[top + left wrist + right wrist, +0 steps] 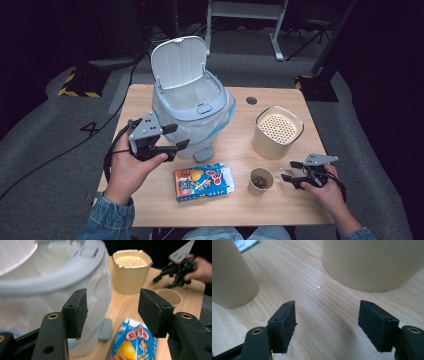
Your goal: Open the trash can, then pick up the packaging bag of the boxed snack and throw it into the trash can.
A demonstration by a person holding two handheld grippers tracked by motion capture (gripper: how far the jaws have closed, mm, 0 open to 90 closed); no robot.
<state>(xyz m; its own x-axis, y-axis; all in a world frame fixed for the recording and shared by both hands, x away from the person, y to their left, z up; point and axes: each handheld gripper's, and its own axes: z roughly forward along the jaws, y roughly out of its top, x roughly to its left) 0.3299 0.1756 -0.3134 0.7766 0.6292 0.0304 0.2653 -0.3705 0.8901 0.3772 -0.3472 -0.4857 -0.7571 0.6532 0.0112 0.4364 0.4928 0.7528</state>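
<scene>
High view: both grippers, left (172,137) & right (291,170), fingers apart, empty. Right near cup (261,181) by table front edge — could tip it.

Dark studio, hazard-taped stands (80,82), floor cables (50,155)

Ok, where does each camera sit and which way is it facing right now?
High view: above the person's side, looking forward and down on the table; both forearms and hands enter from below.
Left gripper view: rides the left gripper, facing across the bin and snack pack toward the right hand.
Right gripper view: rides the right gripper, low over the wood, between cup and canister.
Shared: cup, canister.
</scene>
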